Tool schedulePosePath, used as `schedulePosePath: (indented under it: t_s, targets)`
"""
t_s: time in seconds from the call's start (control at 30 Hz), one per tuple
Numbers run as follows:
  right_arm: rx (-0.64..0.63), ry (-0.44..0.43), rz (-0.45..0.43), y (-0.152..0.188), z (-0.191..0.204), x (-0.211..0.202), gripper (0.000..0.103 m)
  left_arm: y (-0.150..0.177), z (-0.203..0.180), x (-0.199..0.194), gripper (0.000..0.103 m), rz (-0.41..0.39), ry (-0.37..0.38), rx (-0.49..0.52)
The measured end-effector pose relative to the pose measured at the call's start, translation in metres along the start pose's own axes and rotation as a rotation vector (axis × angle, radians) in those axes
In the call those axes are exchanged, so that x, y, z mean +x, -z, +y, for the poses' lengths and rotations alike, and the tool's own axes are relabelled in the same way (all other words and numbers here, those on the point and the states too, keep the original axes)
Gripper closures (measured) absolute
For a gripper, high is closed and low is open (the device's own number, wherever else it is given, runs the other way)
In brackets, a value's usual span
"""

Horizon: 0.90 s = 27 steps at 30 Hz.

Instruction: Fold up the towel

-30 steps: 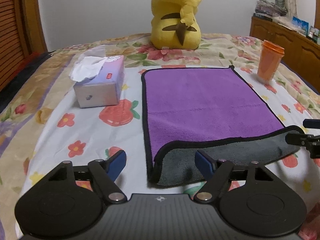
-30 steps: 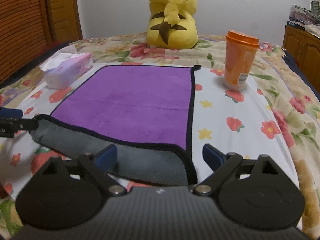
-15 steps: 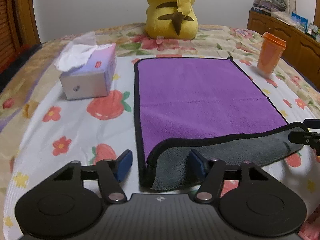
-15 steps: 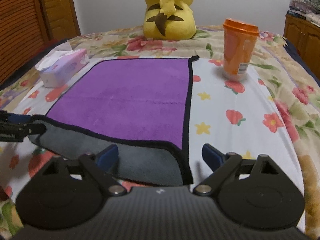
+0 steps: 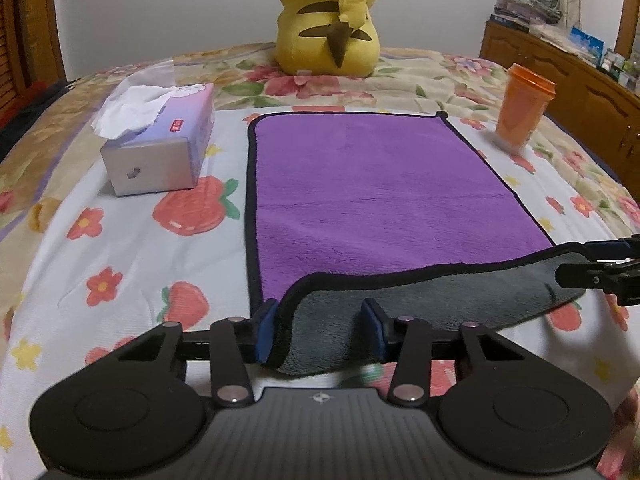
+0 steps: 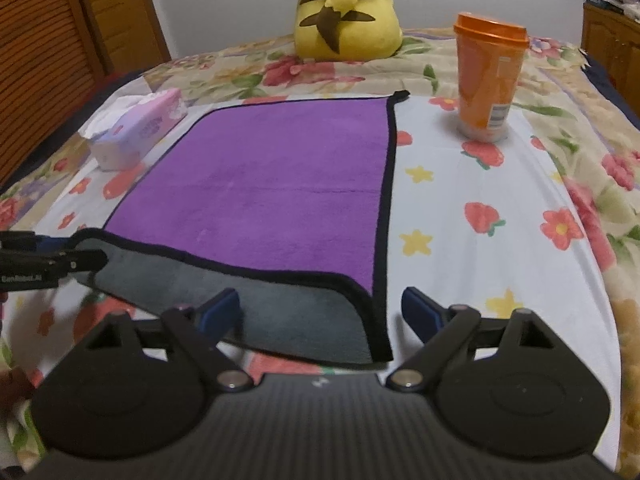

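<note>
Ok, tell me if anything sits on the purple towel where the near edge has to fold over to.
Nothing visible does. The purple towel is bare up to its far edge. The tissue box lies off its left side, the orange cup off its right, and the yellow plush toy sits beyond it, all apart from the towel.

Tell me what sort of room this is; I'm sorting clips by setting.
Most likely a bedroom: the towel lies on a flowered bedspread, with a plush toy behind and a wooden dresser alongside.
</note>
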State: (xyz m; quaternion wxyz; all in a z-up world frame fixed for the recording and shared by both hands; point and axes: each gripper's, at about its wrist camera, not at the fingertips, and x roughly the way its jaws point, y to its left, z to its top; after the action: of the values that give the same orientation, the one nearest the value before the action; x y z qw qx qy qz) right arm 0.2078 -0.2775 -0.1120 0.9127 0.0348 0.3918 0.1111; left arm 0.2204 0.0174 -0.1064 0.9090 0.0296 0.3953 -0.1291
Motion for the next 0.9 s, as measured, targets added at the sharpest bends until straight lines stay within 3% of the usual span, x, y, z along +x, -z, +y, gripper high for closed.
schedulePosePath:
  t_s: [0.2,0.37,0.77,0.9]
  targets:
    - [-0.005,-0.021,0.015,-0.0016,-0.0006,-0.0006,0.023,0.0015,-0.0008,0.0019,0.068,0.001,-0.009,0.011]
    - [-0.008,-0.02,0.021,-0.0021,-0.0011,-0.0005,0.041,0.0027,-0.0018,0.0019,0.078,-0.003,-0.012,0.031]
    - [-0.039,-0.001,0.033,-0.0055,-0.0028,-0.0058,0.053,0.0022,-0.0011,0.0006,0.085,-0.006,-0.007,0.024]
    - [-0.053,-0.001,0.041,-0.0062,-0.0037,-0.0065,0.064,0.0022,-0.0022,0.0014,0.086,0.0,-0.006,0.025]
